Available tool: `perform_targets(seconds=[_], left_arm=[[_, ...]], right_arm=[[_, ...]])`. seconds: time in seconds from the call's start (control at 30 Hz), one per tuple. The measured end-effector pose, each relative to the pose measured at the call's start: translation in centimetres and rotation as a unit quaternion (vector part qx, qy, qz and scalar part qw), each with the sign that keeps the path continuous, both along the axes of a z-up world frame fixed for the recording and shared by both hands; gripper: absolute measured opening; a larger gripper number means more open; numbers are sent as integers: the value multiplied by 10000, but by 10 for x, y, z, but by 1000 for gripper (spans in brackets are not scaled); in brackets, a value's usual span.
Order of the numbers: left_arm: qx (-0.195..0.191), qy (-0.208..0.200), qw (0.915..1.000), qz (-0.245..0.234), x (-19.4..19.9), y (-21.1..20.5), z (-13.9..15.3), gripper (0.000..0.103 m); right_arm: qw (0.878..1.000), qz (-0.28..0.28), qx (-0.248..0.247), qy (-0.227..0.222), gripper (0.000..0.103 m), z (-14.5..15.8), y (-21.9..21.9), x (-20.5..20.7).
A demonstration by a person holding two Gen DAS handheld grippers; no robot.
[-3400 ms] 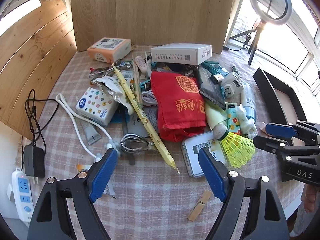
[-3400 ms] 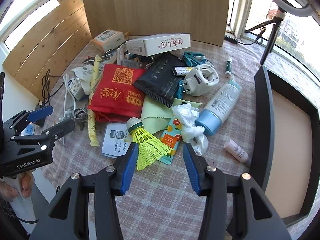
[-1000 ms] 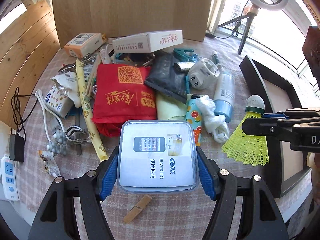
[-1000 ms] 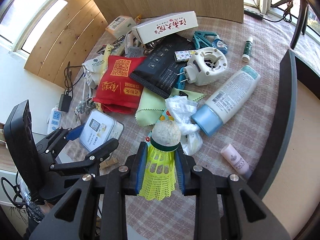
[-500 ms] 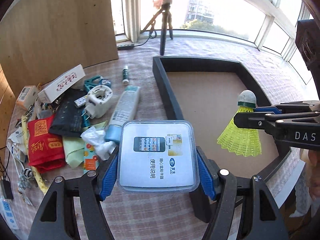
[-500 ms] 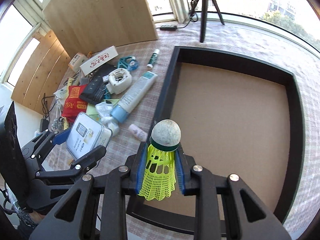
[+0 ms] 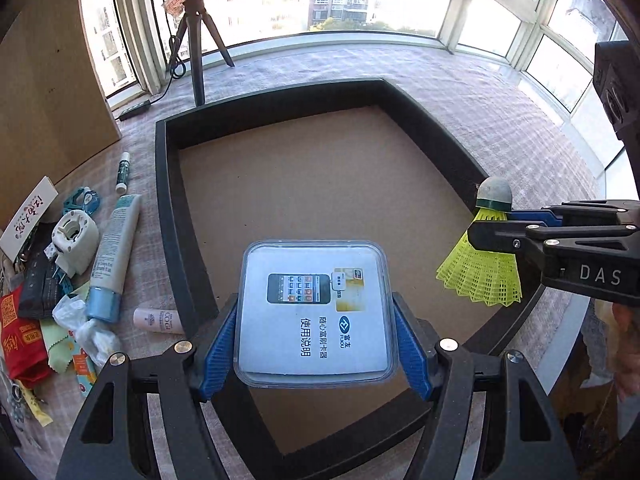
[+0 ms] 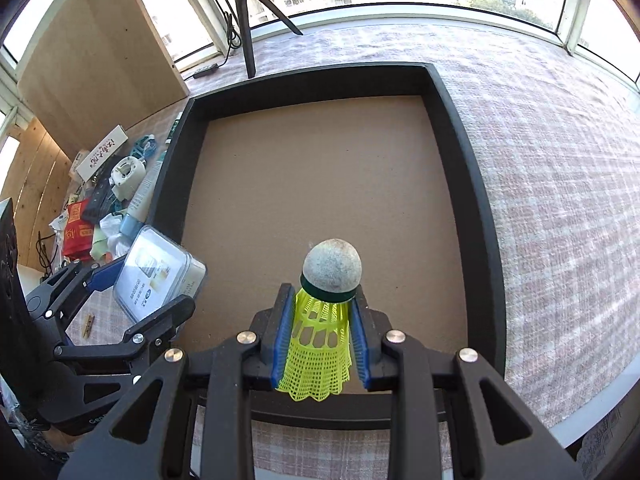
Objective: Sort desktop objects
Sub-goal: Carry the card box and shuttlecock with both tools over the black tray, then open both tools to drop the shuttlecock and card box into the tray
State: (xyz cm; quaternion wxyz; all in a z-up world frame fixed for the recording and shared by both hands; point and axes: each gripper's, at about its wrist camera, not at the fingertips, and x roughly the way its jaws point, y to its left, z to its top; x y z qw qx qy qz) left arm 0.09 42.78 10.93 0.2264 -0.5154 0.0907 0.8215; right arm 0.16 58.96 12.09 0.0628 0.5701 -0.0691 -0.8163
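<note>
While the left wrist view is considered first, the left gripper (image 7: 316, 354) is seen clamped on a clear plastic case (image 7: 314, 312) with a printed leaflet inside, held by its two side walls above the near left part of the black tray (image 7: 166, 216). The blue pads (image 7: 218, 350) are set against smooth, rounded plastic, so a slip could be expected if the case is tilted or jolted; a corner-first drop would probably leave it propped against the rim. At the right edge of this view the right gripper (image 7: 490, 226) is seen closed on a yellow shuttlecock (image 7: 482, 270), near the tray's right rim. Left of the tray, a heap is left unsorted: a white tube (image 7: 114, 250), a small pink bottle (image 7: 158, 320), a white plug reel (image 7: 75, 242) and a red pouch (image 7: 18, 334).

From the right wrist view, the shuttlecock (image 8: 322, 340) is seen pinched by its mesh skirt, cork tip (image 8: 331, 266) pointing forward, over the near part of the tray's bare brown floor (image 8: 320, 184). The skirt could be crushed by a hard squeeze, and on release the shuttlecock may well roll in an arc. The left gripper (image 8: 150, 296) and its case (image 8: 160, 274) are seen close by over the tray's left rim (image 8: 170, 196); a collision could follow if both loads are lowered together without being kept apart.
</note>
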Motion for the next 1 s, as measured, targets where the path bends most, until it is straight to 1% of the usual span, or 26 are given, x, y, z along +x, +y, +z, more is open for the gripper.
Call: perform_targets(seconds=[0.23, 0.3, 0.4, 0.5, 0.8, 0.9, 1.0], left_arm=[[-103, -31, 9998, -137, 2, 16, -6, 68], [-157, -33, 9997, -159, 3, 20, -6, 68], [-186, -5, 9998, -68, 1, 20, -6, 68], [-156, 37, 9999, -46, 1, 17, -3, 68], [-163, 98, 9997, 142, 4, -1, 1, 68], [-175, 111, 9995, 241, 3, -9, 2, 68], [-175, 121, 9991, 355, 4, -20, 4, 68]], right_arm=[[9999, -129, 71, 50, 27, -2, 13, 7], [9998, -120, 161, 77, 30, -2, 13, 8], [9987, -164, 462, 139, 31, 1, 10, 10], [9987, -136, 454, 188, 34, 3, 6, 13], [9976, 30, 544, 425, 34, 13, -19, 22], [9973, 165, 521, 485, 34, 16, -30, 22], [9960, 341, 597, 565, 34, 18, -44, 20]])
